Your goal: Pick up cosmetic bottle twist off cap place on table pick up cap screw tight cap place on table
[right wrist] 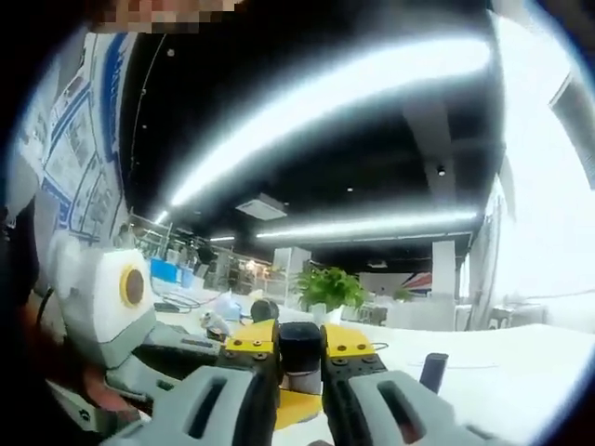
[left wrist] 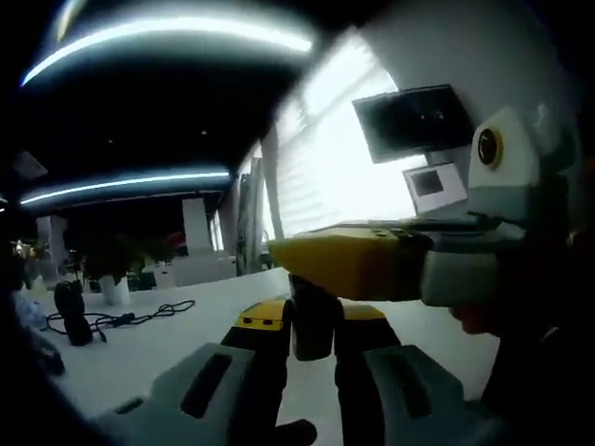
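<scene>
White table (left wrist: 167, 348) runs under everything, black cable (left wrist: 121, 321) lying on it far off, potted plant (right wrist: 327, 288) at the back. Left gripper (left wrist: 311, 339) has its jaws closed narrow on the dark cosmetic bottle (left wrist: 314, 325), lifted above the tabletop. Right gripper (right wrist: 299, 358) is pinching the bottle's black cap (right wrist: 299, 351) between its yellow-tipped jaws. Small dark upright object (right wrist: 432, 370) stands on the table to the right.

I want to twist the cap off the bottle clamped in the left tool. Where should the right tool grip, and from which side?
Probably the dark cap, on its round side wall, jaws on opposite sides. Come from the end facing away from the left tool, which clamps the bottle body; the right tool sits there now.
</scene>
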